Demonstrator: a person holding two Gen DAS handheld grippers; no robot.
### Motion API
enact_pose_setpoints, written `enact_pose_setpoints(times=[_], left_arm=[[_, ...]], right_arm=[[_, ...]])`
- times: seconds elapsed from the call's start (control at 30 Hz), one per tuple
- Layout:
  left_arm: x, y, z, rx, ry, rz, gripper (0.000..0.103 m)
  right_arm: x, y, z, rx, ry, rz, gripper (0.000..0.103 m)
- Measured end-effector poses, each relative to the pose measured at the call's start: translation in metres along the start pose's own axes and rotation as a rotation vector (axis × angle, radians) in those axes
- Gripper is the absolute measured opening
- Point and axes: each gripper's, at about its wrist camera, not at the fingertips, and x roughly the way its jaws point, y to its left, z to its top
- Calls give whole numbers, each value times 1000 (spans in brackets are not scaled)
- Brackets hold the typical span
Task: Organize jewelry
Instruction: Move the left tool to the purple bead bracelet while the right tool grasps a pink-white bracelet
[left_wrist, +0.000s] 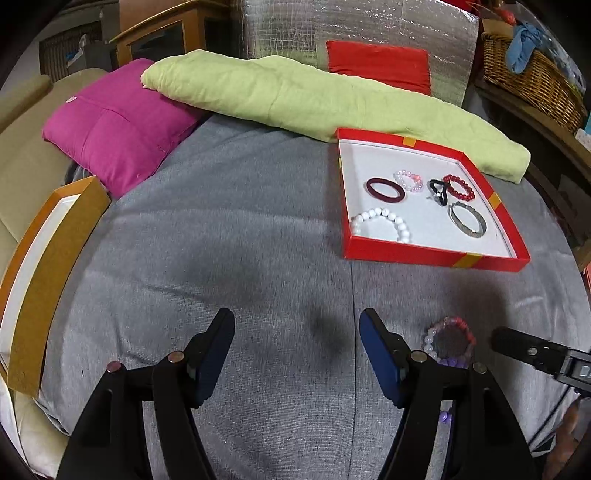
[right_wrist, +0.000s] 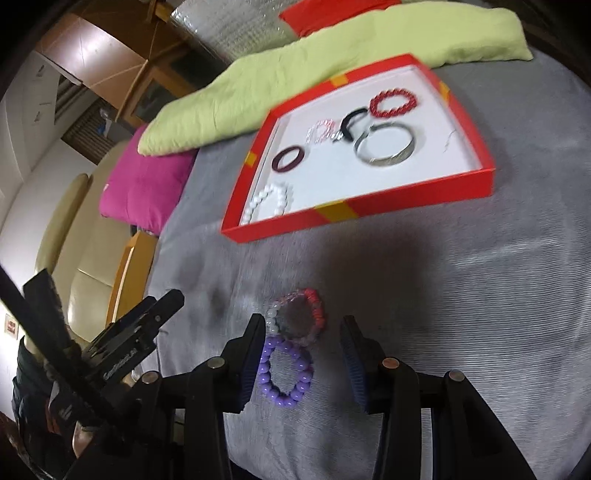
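Note:
A red tray (left_wrist: 424, 254) (right_wrist: 406, 206) on the grey cloth holds several bracelets: a white bead one (left_wrist: 380, 223), a dark red bangle (left_wrist: 385, 190), a silver bangle (left_wrist: 467, 221) (right_wrist: 384, 147) and a red bead one (left_wrist: 458, 187) (right_wrist: 393, 103). Two bracelets lie on the cloth outside it: a pink-and-white bead one (right_wrist: 299, 317) (left_wrist: 448, 338) and a purple bead one (right_wrist: 284, 373). My right gripper (right_wrist: 304, 328) is open, its fingers either side of these two. My left gripper (left_wrist: 297, 325) is open and empty over bare cloth to their left.
A green folded blanket (left_wrist: 295, 96) and a magenta cushion (left_wrist: 118, 125) lie at the back of the cloth. An orange-brown box lid (left_wrist: 48, 280) stands at the left edge. A wicker basket (left_wrist: 532, 74) sits back right. A cream sofa (right_wrist: 74, 240) lies left.

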Motion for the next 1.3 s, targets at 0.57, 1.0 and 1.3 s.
enact_pose_setpoints(times=[0.57, 1.0, 1.3], left_arm=[[5, -38, -9, 182, 45, -170, 71], [17, -97, -51, 460, 186, -350, 71], [22, -99, -39, 450, 93, -312, 39]], right_arm=[[-18, -59, 24, 111, -91, -286, 7], [-29, -81, 27, 137, -68, -281, 8], [-25, -77, 27, 137, -69, -273, 8]])
